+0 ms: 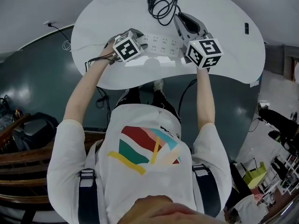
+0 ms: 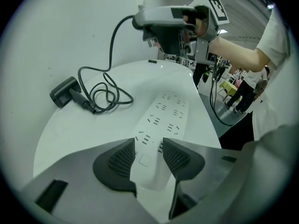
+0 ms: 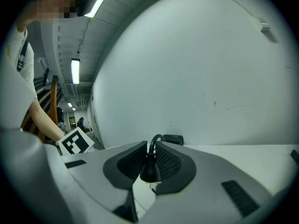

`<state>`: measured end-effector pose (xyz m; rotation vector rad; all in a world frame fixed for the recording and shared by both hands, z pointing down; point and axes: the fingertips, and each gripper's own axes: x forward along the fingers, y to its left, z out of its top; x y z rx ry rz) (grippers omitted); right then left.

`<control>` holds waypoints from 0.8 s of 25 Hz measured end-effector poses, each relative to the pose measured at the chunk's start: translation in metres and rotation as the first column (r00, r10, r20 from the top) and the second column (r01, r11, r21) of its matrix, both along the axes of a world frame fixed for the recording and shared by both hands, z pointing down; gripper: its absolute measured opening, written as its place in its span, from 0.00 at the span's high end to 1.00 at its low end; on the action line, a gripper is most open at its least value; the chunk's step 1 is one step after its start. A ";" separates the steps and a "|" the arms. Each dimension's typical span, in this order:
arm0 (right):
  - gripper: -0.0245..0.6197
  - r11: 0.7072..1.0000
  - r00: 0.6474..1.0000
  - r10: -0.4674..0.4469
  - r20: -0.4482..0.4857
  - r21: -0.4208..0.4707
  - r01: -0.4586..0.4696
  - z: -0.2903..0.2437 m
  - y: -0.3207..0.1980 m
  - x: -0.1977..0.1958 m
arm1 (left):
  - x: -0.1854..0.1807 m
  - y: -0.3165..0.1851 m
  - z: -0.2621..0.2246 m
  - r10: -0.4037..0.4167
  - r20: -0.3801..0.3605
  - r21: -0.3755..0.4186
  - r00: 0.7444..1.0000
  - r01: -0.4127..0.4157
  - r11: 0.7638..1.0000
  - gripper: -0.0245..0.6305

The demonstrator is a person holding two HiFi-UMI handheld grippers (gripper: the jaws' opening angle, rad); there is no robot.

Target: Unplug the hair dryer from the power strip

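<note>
Hair dryer plug (image 3: 150, 168) sits pinched between the nearly closed jaws of the right hand-held gripper (image 3: 150, 149), raised clear above the power strip (image 2: 168, 115). Its cord (image 2: 105, 94) drops to a loose coil beside the hair dryer (image 2: 64, 91) at the table's far side. The left hand-held gripper (image 2: 149, 160) clamps the strip's near end. Bare table (image 2: 60, 139) lies left of the strip; the table's edge runs close along its right.

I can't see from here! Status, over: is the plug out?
Left gripper clamps strip. Right gripper holds plug, clear above strip. Cord slack, nothing blocking.
</note>
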<state>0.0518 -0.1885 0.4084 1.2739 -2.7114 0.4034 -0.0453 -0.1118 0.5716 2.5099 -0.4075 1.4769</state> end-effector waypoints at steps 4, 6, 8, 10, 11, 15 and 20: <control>0.87 0.999 0.984 0.010 -0.176 -0.040 -0.017 0.036 -0.007 0.012 | 0.000 0.000 0.000 0.001 0.005 -0.005 1.000 -0.001 1.000 0.66; 0.87 0.998 0.951 0.016 -0.310 -0.054 -0.034 0.058 -0.009 0.024 | 0.000 -0.001 0.001 0.002 0.006 -0.006 1.000 -0.002 1.000 0.66; 0.87 0.997 0.900 0.012 -0.436 -0.068 -0.047 0.079 -0.007 0.037 | 0.000 -0.001 0.001 0.001 0.006 -0.006 1.000 -0.001 1.000 0.66; 0.87 0.996 0.843 -0.005 -0.538 -0.080 -0.045 0.099 -0.004 0.047 | 0.000 -0.001 0.002 0.001 0.006 -0.007 1.000 -0.001 1.000 0.66; 0.87 0.995 0.811 -0.021 -0.585 -0.087 -0.038 0.108 -0.002 0.051 | 0.000 -0.002 0.002 0.002 0.007 -0.007 1.000 -0.002 1.000 0.66; 0.87 0.990 0.725 -0.066 -0.685 -0.137 -0.039 0.137 0.008 0.064 | -0.001 -0.001 0.001 -0.001 0.008 -0.005 1.000 0.001 1.000 0.66; 0.87 0.977 0.777 -0.036 -0.629 -0.184 -0.104 0.157 0.012 0.075 | -0.001 -0.002 0.002 -0.007 0.005 -0.006 1.000 0.007 1.000 0.66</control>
